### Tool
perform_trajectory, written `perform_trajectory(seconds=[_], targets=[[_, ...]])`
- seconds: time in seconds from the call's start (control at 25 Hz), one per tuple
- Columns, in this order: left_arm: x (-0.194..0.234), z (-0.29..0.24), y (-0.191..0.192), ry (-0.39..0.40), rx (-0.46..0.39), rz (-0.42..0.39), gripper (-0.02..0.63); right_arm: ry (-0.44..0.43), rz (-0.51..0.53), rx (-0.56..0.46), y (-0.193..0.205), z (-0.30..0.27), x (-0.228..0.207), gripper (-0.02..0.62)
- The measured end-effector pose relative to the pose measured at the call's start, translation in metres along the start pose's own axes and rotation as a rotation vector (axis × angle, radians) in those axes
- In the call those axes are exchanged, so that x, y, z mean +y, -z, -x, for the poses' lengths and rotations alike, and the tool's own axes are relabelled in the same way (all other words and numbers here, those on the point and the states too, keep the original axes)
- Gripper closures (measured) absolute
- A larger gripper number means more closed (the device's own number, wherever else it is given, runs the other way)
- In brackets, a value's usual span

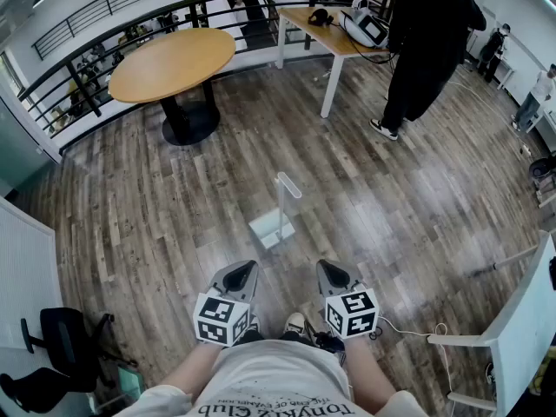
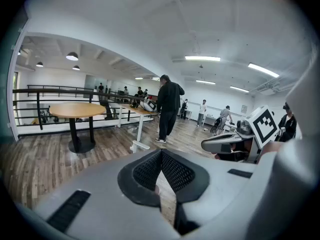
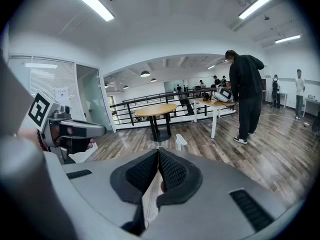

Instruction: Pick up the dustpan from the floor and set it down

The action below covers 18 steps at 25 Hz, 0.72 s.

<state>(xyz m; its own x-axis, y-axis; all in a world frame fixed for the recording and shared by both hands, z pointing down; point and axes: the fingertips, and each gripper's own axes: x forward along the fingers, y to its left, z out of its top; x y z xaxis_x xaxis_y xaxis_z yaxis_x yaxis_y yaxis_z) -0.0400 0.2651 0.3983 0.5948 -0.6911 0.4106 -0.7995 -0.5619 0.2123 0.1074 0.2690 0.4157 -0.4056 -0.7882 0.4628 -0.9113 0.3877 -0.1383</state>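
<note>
Nearest: the operator's two shoes show on the wood floor, between the arms. Two grippers are held side by side, both pointing forward and somewhat down, and each carries one marker cube, so two cubes in total. The left gripper has its jaws pressed together at the tips with nothing between them, only floor showing through the gap below the pads. The right gripper is likewise fully closed and empty. There is one black office chair at the operator's left and one white piece of furniture at the right. Ahead of the grippers is one dustpan, pale in colour. It stands on the floor with its handle upright, in line with the gap between the two grippers and well apart from both, with neither tool touching it. Beyond it are two tables. One is a round wooden table on a single black pedestal, and one is a rectangular table with white legs, carrying some equipment I cannot identify. One person in black stands at the rectangular table. One dark railing runs behind both tables. Farthest off, two more people stand at the right edge of the room.
</note>
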Motion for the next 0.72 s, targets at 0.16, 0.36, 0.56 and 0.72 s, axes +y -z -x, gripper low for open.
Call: perform_trajectory(seconds=[0.16,0.36,0.56,0.72], targets=[[0.003,-0.001,-0.003,0.002,-0.004,0.000,0.583,-0.001,0.006,0.002,-0.003,-0.004,0.000,0.569],[0.004,-0.002,-0.004,0.000,-0.003,0.002,0.583,-0.008,0.013,0.009,-0.003,-0.007,0.001,0.569],[0.007,-0.004,-0.005,0.003,0.000,0.007,0.583,0.016,-0.017,-0.017,-0.007,-0.011,-0.004,0.569],[0.010,-0.002,-0.002,0.016,0.005,-0.001,0.583,0.021,-0.020,-0.008,-0.007,-0.016,0.002,0.569]])
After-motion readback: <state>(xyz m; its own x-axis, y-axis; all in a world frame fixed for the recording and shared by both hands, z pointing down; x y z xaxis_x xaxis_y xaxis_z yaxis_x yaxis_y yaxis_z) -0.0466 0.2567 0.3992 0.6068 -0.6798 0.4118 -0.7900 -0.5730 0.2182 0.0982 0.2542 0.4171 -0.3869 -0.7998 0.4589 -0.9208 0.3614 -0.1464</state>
